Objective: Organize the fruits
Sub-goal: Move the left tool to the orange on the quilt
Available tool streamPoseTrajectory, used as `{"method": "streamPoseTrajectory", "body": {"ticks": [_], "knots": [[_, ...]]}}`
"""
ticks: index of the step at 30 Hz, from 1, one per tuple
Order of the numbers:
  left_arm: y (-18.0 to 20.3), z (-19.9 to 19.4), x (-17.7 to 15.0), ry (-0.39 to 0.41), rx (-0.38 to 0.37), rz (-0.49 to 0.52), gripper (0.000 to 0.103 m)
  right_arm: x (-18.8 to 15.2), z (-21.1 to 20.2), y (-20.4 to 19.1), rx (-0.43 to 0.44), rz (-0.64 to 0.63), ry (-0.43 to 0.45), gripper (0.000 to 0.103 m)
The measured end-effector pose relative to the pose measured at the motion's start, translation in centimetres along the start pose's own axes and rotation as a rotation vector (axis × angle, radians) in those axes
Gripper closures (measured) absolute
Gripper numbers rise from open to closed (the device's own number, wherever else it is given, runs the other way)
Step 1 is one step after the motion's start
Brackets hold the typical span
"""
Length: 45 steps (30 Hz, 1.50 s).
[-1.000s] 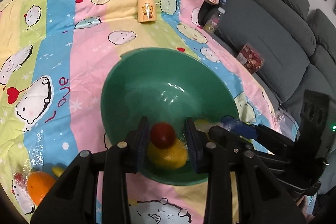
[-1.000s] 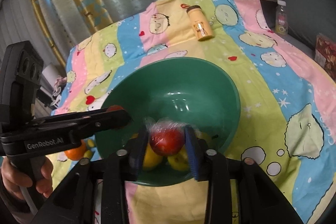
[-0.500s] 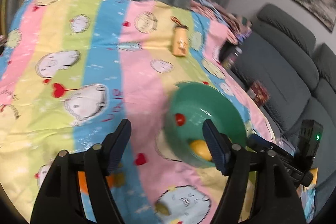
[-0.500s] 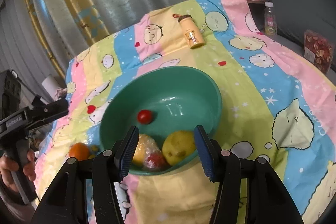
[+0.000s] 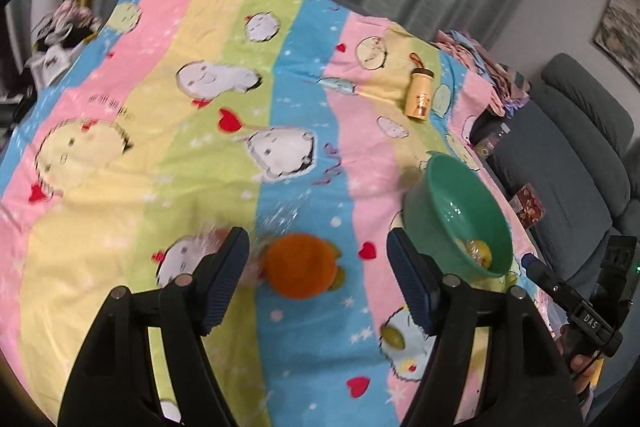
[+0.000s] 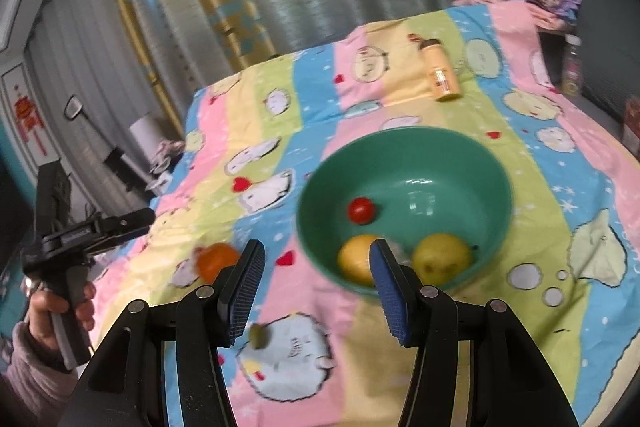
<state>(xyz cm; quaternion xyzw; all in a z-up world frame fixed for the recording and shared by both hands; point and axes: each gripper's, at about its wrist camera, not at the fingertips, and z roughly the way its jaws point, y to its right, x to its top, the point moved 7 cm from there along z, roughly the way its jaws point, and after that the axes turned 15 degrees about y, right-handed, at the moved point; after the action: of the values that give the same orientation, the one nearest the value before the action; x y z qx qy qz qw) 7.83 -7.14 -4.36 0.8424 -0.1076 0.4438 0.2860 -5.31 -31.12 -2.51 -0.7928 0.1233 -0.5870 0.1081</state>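
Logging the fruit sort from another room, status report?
Left gripper open, lined up on round orange fruit on the cloth. Right gripper open, empty, near green plastic bowl. Small green fruit also loose.

Bare cloth (image 5: 120, 211) left of orange (image 5: 300, 270).

Soft indoor light, motion blur, fisheye-darkened bowed edges.

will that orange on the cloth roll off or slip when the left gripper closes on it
The orange is round and lies on soft, wrinkled cloth, so a nudge would probably roll it only slightly. Clear wrap seems to cling beside it, so the left gripper, now open, might slip.
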Motion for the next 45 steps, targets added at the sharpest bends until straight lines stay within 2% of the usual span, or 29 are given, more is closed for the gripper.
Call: {"method": "streamPoseTrajectory", "body": {"ticks": [10, 14, 19, 25, 34, 45], "knots": [[-2.6, 0.0, -4.9, -0.081, -0.011, -0.092, 0.031, -4.0, 1.1, -4.3, 0.101, -0.046, -0.105, 0.048], [-2.9, -0.1, -5.9, -0.090, -0.030, -0.096, 0.031, -6.3, 2.2, -6.3, 0.142, -0.083, -0.167, 0.048], [-3.1, -0.4, -5.8, -0.075, -0.056, -0.095, 0.031, -8.2, 4.0, -8.7, 0.181, -0.110, -0.216, 0.048], [-3.2, -0.4, -5.8, -0.062, -0.087, -0.080, 0.031, -9.0, 5.8, -10.9, 0.201, -0.148, -0.234, 0.048], [-2.4, 1.3, -5.5, -0.077, -0.144, -0.088, 0.031, -9.1, 9.0, -11.9, 0.183, -0.228, -0.255, 0.048], [-1.2, 4.8, -3.7, -0.078, -0.173, -0.010, 0.033, -8.6, 12.9, -12.4, 0.211, -0.285, -0.262, 0.048]]}}
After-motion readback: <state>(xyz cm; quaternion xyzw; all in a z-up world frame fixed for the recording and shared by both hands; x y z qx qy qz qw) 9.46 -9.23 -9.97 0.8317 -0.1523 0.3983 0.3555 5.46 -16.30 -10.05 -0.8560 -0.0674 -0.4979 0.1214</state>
